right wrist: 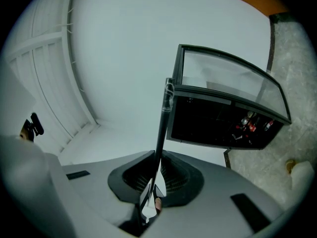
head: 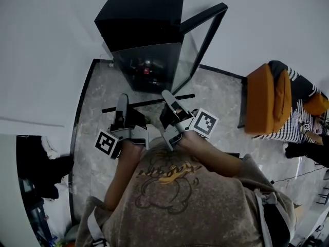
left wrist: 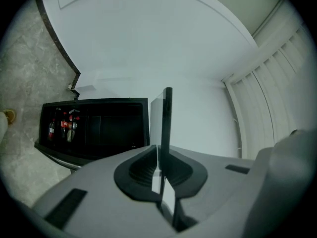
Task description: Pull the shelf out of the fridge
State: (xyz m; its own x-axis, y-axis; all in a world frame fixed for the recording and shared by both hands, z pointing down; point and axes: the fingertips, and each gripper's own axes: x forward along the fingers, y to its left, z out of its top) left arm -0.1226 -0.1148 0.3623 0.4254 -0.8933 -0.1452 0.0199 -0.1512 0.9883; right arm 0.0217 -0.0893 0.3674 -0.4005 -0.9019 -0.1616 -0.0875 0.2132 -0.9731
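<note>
A small black fridge (head: pixel 146 30) stands on the floor against the wall, its glass door (head: pixel 203 40) swung open to the right. The shelf (head: pixel 149 103), a glass pane with a black edge strip, is outside the fridge, held across in front of it. My left gripper (head: pixel 122 101) is shut on its left part and my right gripper (head: pixel 168 98) on its right part. In the left gripper view the shelf (left wrist: pixel 167 118) shows edge-on, rising from the shut gripper (left wrist: pixel 161 175). The right gripper view shows the same shelf (right wrist: pixel 162 128) in the gripper (right wrist: pixel 156 177). Red bottles (head: pixel 146 68) remain inside the fridge.
The fridge (left wrist: pixel 94 128) lies left of the shelf in the left gripper view; in the right gripper view the fridge (right wrist: pixel 223 123) lies right of it. An orange seat (head: pixel 264 96) and a person in striped clothing (head: pixel 298 112) are at the right. Marble floor (head: pixel 216 102) surrounds me; dark clutter (head: pixel 46 174) sits at the left.
</note>
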